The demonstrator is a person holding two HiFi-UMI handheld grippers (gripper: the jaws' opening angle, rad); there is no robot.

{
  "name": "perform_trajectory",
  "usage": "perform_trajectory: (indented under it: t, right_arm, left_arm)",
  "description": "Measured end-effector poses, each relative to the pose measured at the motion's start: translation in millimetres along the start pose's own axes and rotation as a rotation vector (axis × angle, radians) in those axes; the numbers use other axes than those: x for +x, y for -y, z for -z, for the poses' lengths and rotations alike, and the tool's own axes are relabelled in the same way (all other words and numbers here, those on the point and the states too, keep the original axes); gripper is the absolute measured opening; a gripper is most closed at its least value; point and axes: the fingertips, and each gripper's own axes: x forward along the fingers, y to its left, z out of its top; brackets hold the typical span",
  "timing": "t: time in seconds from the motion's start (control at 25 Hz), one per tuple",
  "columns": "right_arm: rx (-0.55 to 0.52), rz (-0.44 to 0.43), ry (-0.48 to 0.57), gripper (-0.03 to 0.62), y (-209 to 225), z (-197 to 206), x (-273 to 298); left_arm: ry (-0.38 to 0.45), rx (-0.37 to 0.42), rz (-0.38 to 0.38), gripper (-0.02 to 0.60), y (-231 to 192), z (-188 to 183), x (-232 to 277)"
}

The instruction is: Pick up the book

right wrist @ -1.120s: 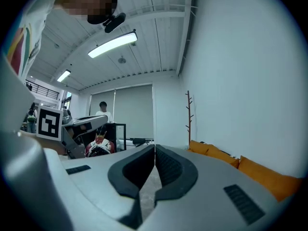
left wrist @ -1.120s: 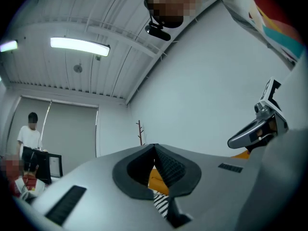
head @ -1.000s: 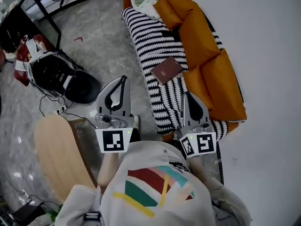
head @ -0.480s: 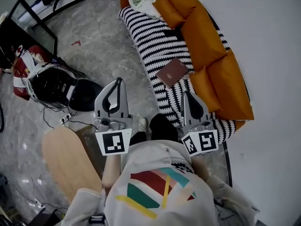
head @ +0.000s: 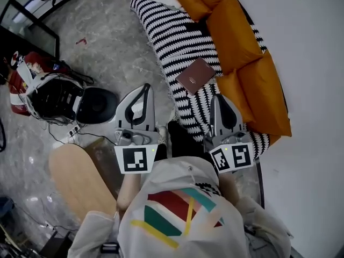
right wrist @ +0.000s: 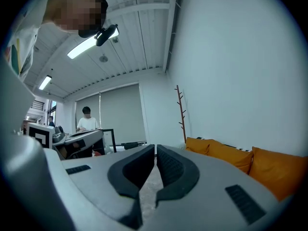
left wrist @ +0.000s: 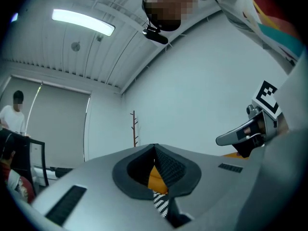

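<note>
A dark red book (head: 195, 75) lies flat on a black-and-white striped blanket (head: 172, 31) spread over an orange sofa (head: 244, 52). My right gripper (head: 219, 97) hovers over the blanket's near end, just short of the book, with its jaws shut and nothing in them (right wrist: 156, 148). Left of the sofa my left gripper (head: 144, 87) is over the grey floor. It is also shut and holds nothing (left wrist: 154, 147). Through its jaw window a strip of sofa and blanket shows. The book appears in neither gripper view.
On the floor at left lie a black helmet-like device with cables (head: 56, 98), a red bag (head: 16, 85) and a dark monitor (head: 27, 26). A pale wooden board (head: 75, 181) sits beside my legs. A seated person (right wrist: 88, 120) and a bare coat stand (right wrist: 181, 112) are far off.
Both grippers have moved forward together, still shut. The book lies where it was, and the right gripper's tip is now nearer to it.
</note>
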Motion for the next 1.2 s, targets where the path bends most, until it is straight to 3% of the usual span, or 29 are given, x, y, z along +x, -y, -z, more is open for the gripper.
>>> perform_trajectory:
  t: [0.16, 0.44, 0.6, 0.84, 1.2]
  right_arm:
    - [0.042, 0.03, -0.013, 0.014, 33.4, 5.6, 14.5]
    - [0.095, 0.106, 0.031, 0.015, 122.9, -3.8, 54.8]
    - [0.101, 0.11, 0.039, 0.015, 167.1, -5.8, 80.9]
    - [0.134, 0.087, 0.045, 0.015, 192.0, -15.3, 95.8]
    - [0.185, 0.276, 0.054, 0.015, 252.7, -3.1, 104.3]
  left_arm:
    - [0.01, 0.051, 0.046, -0.002, 8.9, -5.5, 38.1]
    - [0.055, 0.093, 0.101, -0.002, 27.5, -5.3, 147.9]
    - [0.122, 0.125, 0.138, -0.002, 43.7, -16.7, 206.0]
    - [0.121, 0.108, 0.182, -0.002, 59.5, -14.5, 254.3]
    - [0.139, 0.088, 0.373, -0.002, 91.6, 14.3, 330.7]
